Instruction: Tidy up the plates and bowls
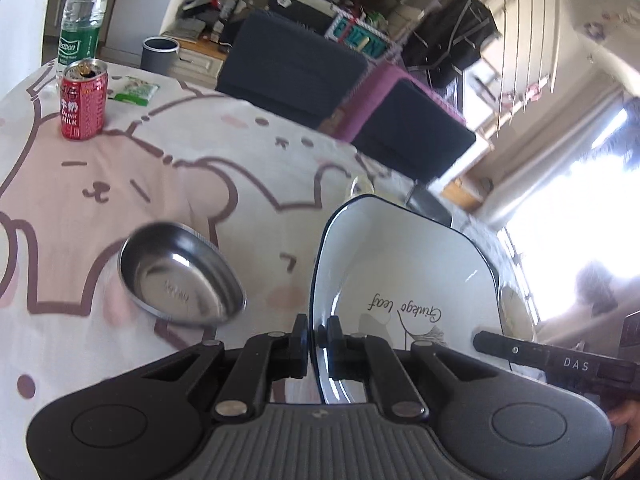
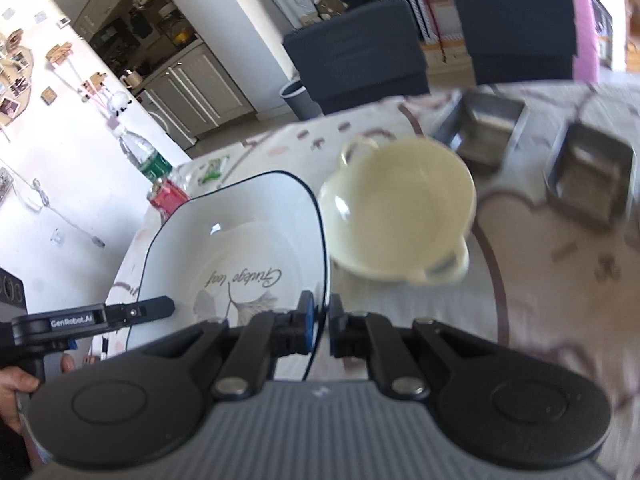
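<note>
Pink and white cartoon-bear cloth covers the table (image 1: 120,184), the biggest thing here, and the dishes sit on it. Next in size is a white square plate (image 1: 404,264) with a dark rim and a leaf drawing, held up off the cloth and tilted. Both grippers carry it: the left gripper (image 1: 313,340) is clamped on one edge and the right gripper (image 2: 323,322) is pinched onto the opposite edge, probably so the wide, smooth plate stays steady and does not swing.

Beyond the plate in the right view rests a cream bowl (image 2: 400,216) with two small handles, mouth up; the plate seems headed there or to a stack nearby, though that is a guess. Two square steel trays (image 2: 480,128) lie farther back. A shallow steel dish (image 1: 180,276) sits left of the plate, apart from it. Smallest, a red can (image 1: 84,100) stands at the far edge.
</note>
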Demonstrator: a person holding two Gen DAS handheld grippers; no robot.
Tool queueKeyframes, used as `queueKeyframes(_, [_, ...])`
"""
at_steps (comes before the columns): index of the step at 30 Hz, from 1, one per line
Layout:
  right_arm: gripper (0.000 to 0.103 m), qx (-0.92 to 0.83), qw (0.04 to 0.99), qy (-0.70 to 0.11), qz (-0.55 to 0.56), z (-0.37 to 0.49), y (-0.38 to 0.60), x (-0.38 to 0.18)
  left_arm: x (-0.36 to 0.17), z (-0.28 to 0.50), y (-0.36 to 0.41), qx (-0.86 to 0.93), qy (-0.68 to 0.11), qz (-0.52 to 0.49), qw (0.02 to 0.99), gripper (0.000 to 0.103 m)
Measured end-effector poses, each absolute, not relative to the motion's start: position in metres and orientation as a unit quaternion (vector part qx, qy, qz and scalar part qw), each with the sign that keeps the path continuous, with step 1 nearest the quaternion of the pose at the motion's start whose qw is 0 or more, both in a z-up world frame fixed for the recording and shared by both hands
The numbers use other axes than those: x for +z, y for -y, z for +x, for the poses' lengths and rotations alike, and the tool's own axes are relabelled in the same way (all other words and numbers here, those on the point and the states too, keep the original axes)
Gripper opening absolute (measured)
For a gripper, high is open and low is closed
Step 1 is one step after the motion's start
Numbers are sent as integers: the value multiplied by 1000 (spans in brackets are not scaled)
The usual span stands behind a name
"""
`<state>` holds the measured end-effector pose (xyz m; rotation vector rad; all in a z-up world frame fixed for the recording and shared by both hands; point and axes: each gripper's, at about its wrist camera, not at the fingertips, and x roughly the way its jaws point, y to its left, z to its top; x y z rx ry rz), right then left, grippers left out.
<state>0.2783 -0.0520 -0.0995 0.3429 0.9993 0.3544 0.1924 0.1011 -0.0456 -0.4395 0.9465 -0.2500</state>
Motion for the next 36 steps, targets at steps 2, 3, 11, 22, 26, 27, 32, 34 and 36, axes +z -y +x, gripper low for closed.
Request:
queueKeyframes(2, [9,161,844,-482,173,270,54,-109,-49,189,-98,-120,-459,-197,858,8])
queueKeyframes(3, [9,158,841,-486,176,265,54,-110,-51,188,-96,-121,-464,-193,856,8])
queueKeyframes(11, [11,133,819,-527,182,238,55,-138,-72,184,-89,-120,-509,-182,833,8])
queueKeyframes(22, [12,120,778,-587,190,241,52,-168,-101,191,-79,-94,-566,-159,803,10])
queueKeyframes(26, [12,115,768,-605,177,245,48,-176,-110,195,-76,-86,-582,-152,794,11])
queueKeyframes(27, [12,114,767,-607,175,245,47,-177,-112,196,-75,-85,-586,-151,792,11])
queueKeyframes(32, [12,105,762,-614,174,250,47,-181,-117,199,-72,-84,-594,-150,786,12])
queueKeyframes(34, [12,102,761,-616,176,252,47,-181,-118,201,-72,-82,-596,-150,784,12])
queueKeyframes(36, [12,100,760,-618,176,253,46,-181,-119,202,-72,-79,-598,-152,783,13])
